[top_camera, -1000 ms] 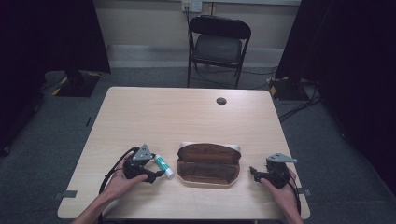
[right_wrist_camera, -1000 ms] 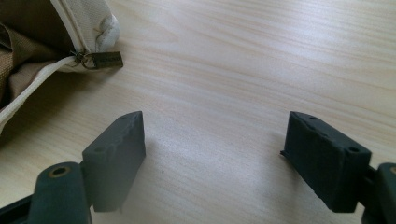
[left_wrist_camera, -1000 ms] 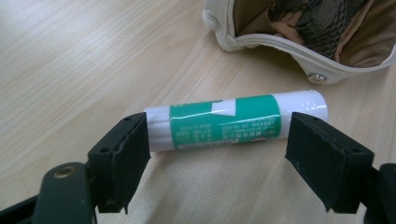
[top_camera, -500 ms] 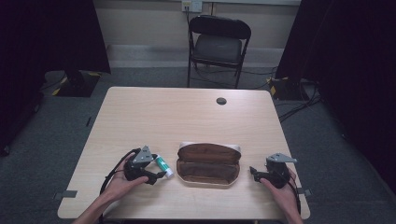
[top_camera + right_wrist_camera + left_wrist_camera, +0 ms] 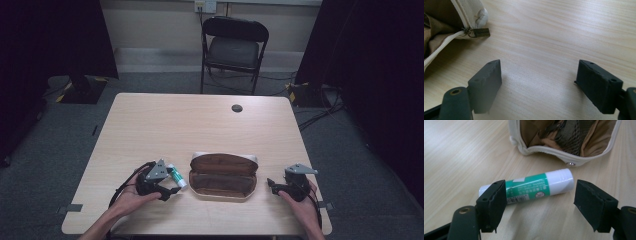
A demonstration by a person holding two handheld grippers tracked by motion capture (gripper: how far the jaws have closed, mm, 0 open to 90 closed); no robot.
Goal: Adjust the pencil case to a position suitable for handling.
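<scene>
A green and white glue stick (image 5: pixel 529 186) (image 5: pixel 177 176) lies on the table just left of an open brown pencil case (image 5: pixel 223 176) (image 5: pixel 564 137) with a cream rim. My left gripper (image 5: pixel 170 191) (image 5: pixel 540 203) is open, its jaws spread on either side of the stick and slightly nearer than it, touching nothing. At the case's right end my right gripper (image 5: pixel 270 184) (image 5: pixel 539 85) stands open over bare wood. The case's zipper pull (image 5: pixel 479 32) lies just ahead of its left jaw.
The wooden table (image 5: pixel 200 125) has a small black round cap (image 5: pixel 237 108) near its far edge. A black folding chair (image 5: pixel 235 47) stands behind the table. Cables trail from both grippers toward the near edge.
My left gripper has shifted a little toward the near edge and right, so its jaws now frame the glue stick. The right gripper has stayed where it was.
</scene>
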